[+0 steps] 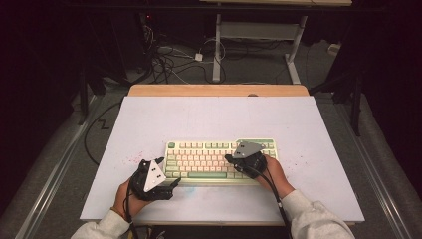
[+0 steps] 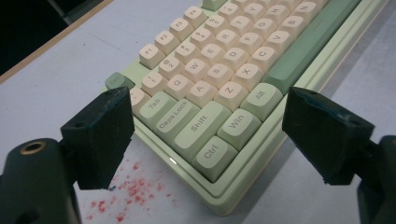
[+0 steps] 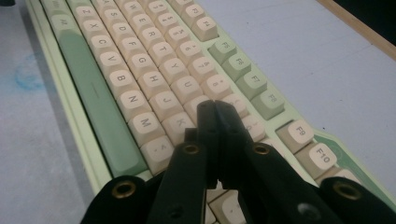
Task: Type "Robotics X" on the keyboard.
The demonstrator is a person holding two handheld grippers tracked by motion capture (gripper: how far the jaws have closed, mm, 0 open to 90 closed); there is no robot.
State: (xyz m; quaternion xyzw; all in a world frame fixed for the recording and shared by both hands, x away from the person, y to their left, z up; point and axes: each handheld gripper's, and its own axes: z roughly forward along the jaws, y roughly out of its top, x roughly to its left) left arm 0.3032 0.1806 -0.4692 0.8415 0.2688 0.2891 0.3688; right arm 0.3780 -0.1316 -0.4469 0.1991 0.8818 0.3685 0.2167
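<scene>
A pale green keyboard (image 1: 219, 160) with cream and green keys lies in the middle of the white table. My left gripper (image 1: 175, 182) rests at the keyboard's near left corner, jaws wide open and nothing between them; in the left gripper view its fingertips (image 2: 105, 133) frame the Ctrl and Win keys (image 2: 215, 154). My right gripper (image 1: 228, 158) hovers low over the right half of the keyboard with its jaws pressed together and empty. In the right gripper view its tips (image 3: 215, 108) sit just above the keys near K and L on the keyboard (image 3: 154, 84).
The white table top (image 1: 219, 119) has a wooden strip (image 1: 219, 90) along its far edge. Red specks (image 2: 133, 189) mark the surface beside the left gripper. Cables and a desk frame (image 1: 217, 45) lie on the floor beyond the table.
</scene>
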